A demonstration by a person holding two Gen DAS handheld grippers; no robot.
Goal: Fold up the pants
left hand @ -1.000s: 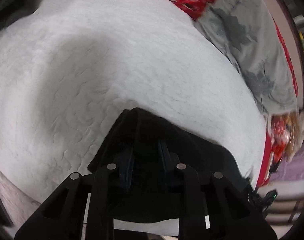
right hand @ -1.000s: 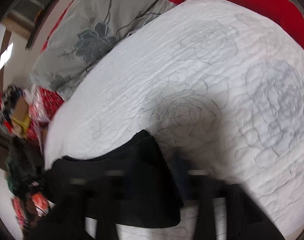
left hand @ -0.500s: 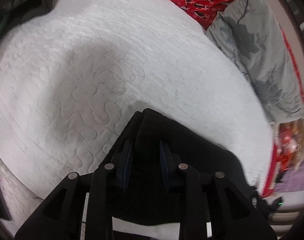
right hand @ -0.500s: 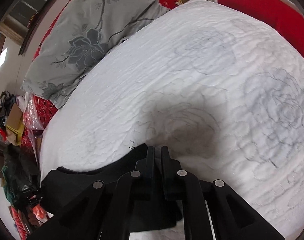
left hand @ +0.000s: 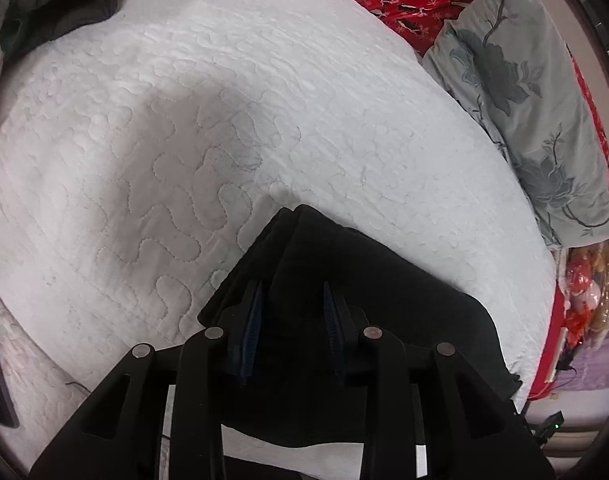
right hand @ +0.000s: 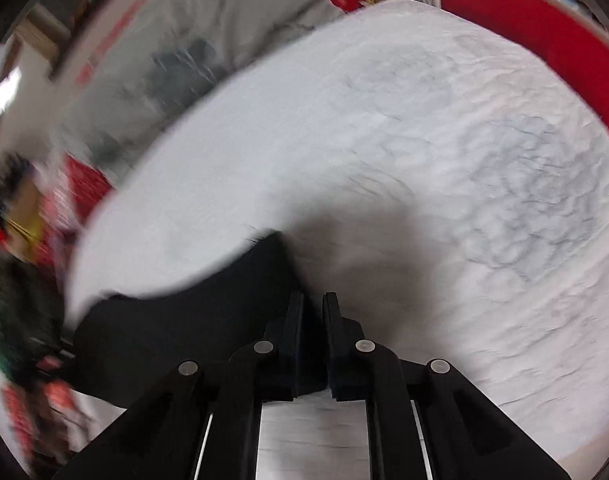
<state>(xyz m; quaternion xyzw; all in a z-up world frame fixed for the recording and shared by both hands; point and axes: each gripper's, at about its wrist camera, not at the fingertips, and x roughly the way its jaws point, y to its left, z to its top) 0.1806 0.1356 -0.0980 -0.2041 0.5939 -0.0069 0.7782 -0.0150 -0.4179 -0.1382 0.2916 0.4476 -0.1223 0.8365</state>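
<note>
Left hand-held gripper (left hand: pixel 292 300) stands wide apart over the black pants (left hand: pixel 368 280), their corner just ahead. Right hand-held gripper (right hand: pixel 313 304) is nearly closed; whether it pinches cloth I cannot tell. Pants stretch between both on the white bed (left hand: pixel 184 120), pillow (left hand: pixel 536 100) beyond.

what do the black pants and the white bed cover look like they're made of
The black pants: soft matte fabric, possibly knit or fleece; no sheen, limp rounded folds, weave too dark to tell. The white bed cover: quilted cloth, likely cotton or a blend, with wavy stitched lines and puffed padding between them.
</note>
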